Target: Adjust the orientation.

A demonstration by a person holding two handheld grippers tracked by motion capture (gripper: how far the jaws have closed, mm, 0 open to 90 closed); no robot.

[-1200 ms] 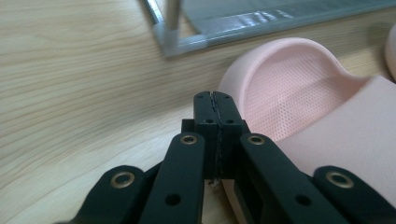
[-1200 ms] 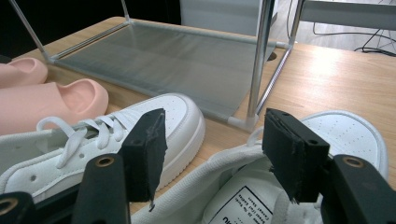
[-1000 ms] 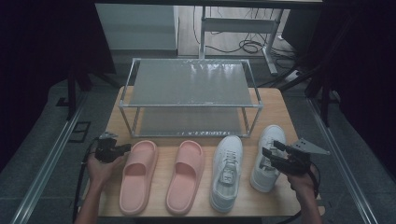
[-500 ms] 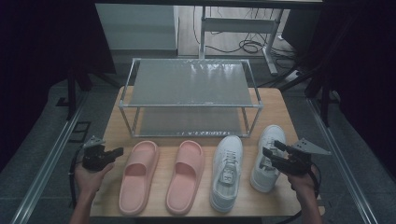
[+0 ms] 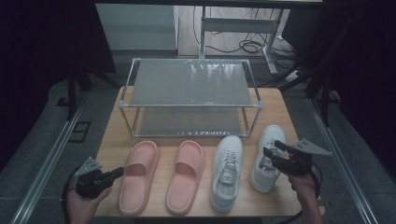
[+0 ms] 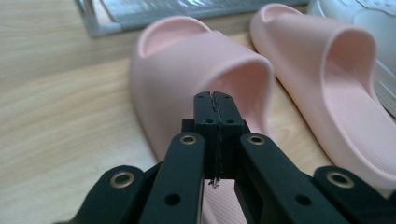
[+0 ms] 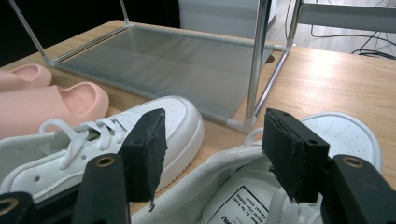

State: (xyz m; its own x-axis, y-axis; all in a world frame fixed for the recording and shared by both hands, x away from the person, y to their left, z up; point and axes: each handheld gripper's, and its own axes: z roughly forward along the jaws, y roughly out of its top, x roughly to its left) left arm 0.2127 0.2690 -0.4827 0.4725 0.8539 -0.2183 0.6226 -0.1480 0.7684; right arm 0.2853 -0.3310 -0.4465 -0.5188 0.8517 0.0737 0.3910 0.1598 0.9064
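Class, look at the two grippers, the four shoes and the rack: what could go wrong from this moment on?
1. The left gripper is shut in front of the left pink slide; it would probably push it unless opened.
2. The right gripper is open above the right white sneaker, close to the other white sneaker; it may nudge that.
3. The rack's lower shelf looks low; shoes could catch.

My right tool (image 7: 212, 154) hangs with jaws apart over the nearer white sneaker (image 7: 243, 196), the other sneaker (image 7: 173, 121), pink slippers (image 7: 51, 105) and rack (image 7: 187, 65) beyond on the surface (image 7: 327, 79).
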